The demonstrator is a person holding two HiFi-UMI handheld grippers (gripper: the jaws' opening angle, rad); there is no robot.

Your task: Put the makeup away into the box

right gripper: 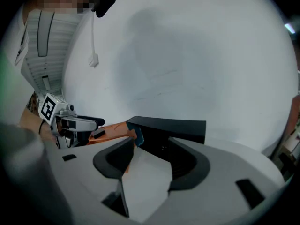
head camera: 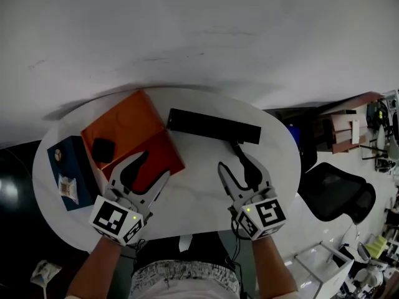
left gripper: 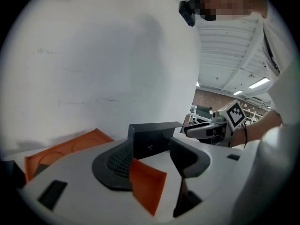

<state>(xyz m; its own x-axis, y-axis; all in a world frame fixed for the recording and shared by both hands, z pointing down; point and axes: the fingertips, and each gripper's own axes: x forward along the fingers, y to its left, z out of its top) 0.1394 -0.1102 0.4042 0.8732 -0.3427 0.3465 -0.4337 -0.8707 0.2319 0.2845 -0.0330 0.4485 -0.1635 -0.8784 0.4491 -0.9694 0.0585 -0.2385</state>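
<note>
An open orange box [head camera: 134,139] lies at the table's left, and a small black makeup compact [head camera: 103,148] rests on its far half. A long black case [head camera: 214,125] lies across the middle of the table. My left gripper [head camera: 149,172] hovers open over the orange box's near corner [left gripper: 147,186], which shows below its jaws; nothing is gripped. My right gripper [head camera: 235,166] stands open to the right, just short of the black case [right gripper: 168,128], with nothing between its jaws. Each gripper shows in the other's view: the right gripper [left gripper: 211,128] and the left gripper [right gripper: 70,123].
A dark blue box [head camera: 68,173] with small labels sits at the far left of the white oval table [head camera: 199,210]. A black cable [head camera: 240,151] runs from the black case towards the right gripper. A black office chair [head camera: 336,195] stands off the table's right side.
</note>
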